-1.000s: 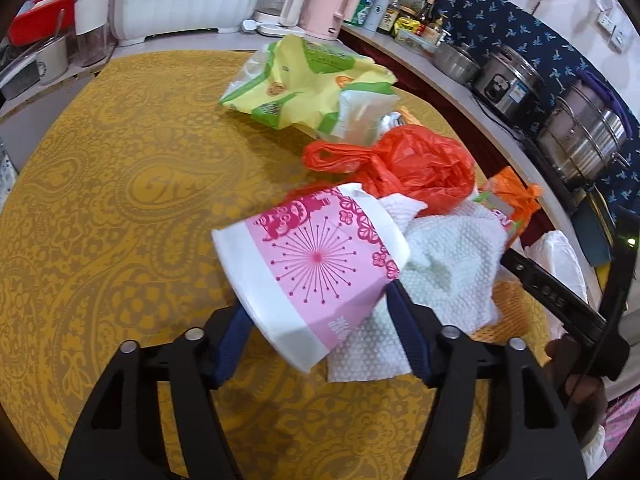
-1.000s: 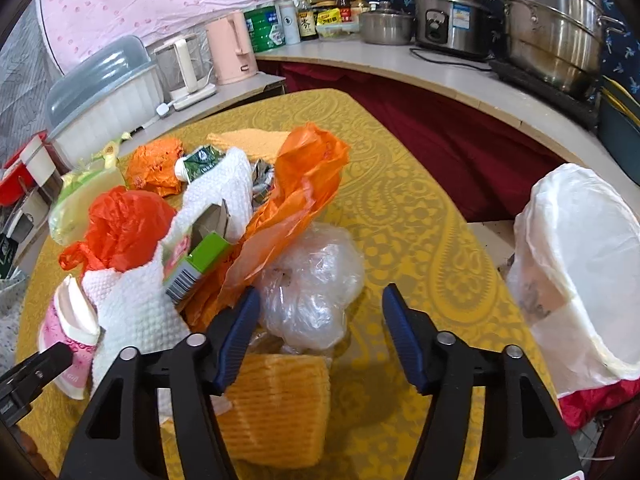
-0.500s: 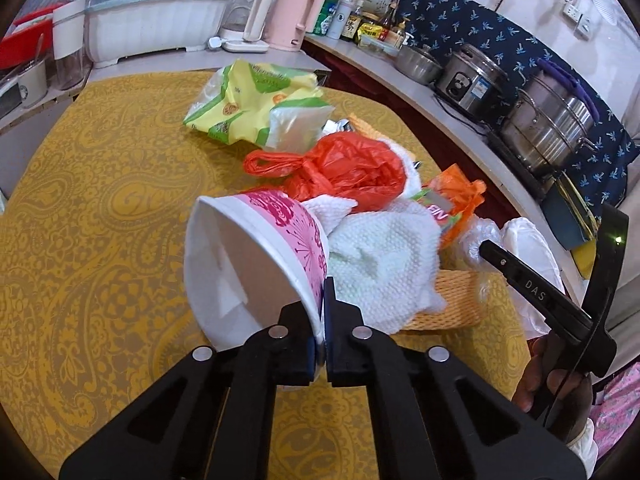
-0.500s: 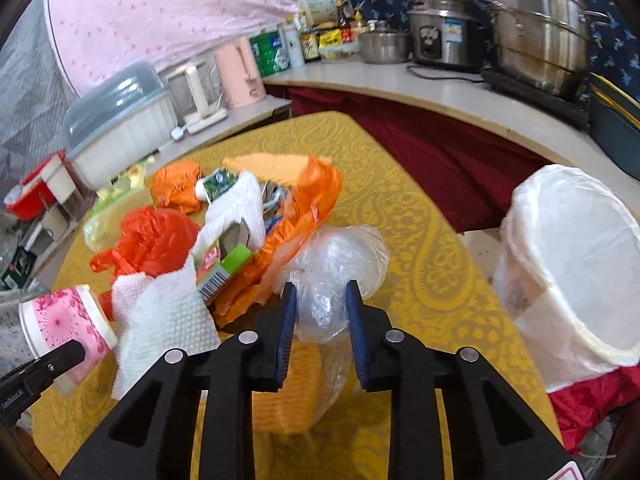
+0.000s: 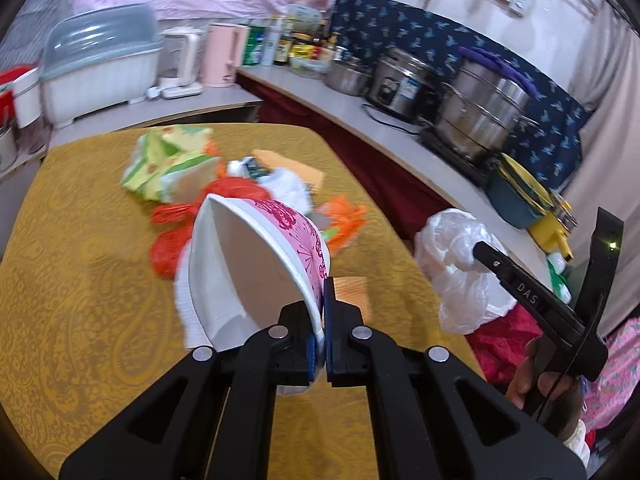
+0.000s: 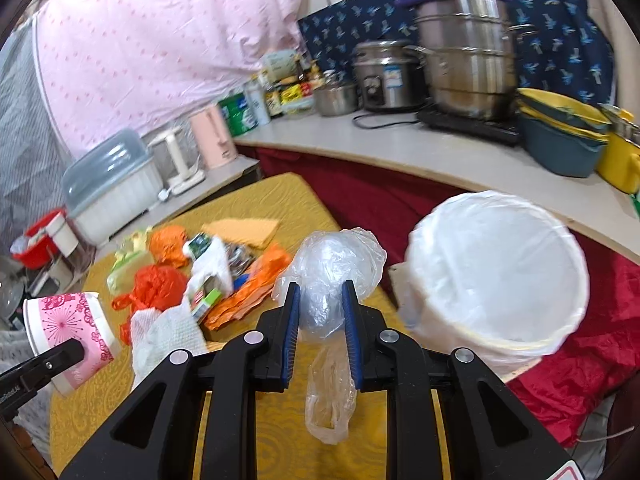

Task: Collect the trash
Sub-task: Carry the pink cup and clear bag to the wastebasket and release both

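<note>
**Clerk:** Tongs first, both in use. Left gripper (image 5: pixel 318 320): jaws pinched tight on the wall of the pink paper cup (image 5: pixel 256 264), which hangs tilted above the table (image 5: pixel 80 280), mouth toward the camera. Right gripper (image 6: pixel 322 316): jaws narrow, pressing a crumpled clear plastic bag (image 6: pixel 332 268), its loose tail dangling below the fingers.

**Onlooker:** Now the rest, biggest downward?

**Clerk:** Table, yellow patterned cloth. Lined white bin (image 6: pixel 496 272), standing just off the table's edge to the right of the bag. Heap of remaining trash mid-table: yellow-green packet (image 5: pixel 168 164), red plastic bag (image 6: pixel 156 284), orange plastic bag (image 6: pixel 256 284), white paper towel (image 6: pixel 168 332), small green carton (image 6: pixel 206 300).

**Onlooker:** Risks?

**Clerk:** Item one: the cup is held by a single thin wall near the rim, so I judge it could crumple or swing out on the way to the bin. Item two: the bag is slick and mostly air; it may slip through, or its tail may snag the bin rim. Item three: both hands heading for one opening could collide.
</note>
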`<state>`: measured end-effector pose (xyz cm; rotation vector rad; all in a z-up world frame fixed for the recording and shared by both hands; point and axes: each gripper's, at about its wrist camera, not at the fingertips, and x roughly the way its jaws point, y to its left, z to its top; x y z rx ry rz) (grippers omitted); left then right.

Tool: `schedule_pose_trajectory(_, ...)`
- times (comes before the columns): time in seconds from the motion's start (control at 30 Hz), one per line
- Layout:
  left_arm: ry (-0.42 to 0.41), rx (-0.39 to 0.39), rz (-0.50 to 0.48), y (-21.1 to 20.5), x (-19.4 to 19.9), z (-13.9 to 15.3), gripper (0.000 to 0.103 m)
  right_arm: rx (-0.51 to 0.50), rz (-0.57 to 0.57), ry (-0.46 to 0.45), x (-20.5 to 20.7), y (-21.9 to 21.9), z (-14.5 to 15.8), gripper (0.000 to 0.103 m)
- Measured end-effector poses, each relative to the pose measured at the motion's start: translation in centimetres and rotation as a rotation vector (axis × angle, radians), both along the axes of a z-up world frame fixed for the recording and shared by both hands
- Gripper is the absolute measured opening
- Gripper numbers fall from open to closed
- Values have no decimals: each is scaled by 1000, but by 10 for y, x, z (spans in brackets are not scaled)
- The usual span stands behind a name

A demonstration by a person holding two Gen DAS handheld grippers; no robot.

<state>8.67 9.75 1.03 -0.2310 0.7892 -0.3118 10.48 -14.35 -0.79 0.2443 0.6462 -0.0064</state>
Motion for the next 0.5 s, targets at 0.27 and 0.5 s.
schedule_pose_trajectory(0.27, -14, -4, -224, -94, 18, 16, 2, 15, -137, -32, -26, -69, 12, 20)
schedule_pose_trajectory(0.5, -13, -22, -383, -177, 38, 20, 3, 39, -242, -43, -37, -128, 6, 20)
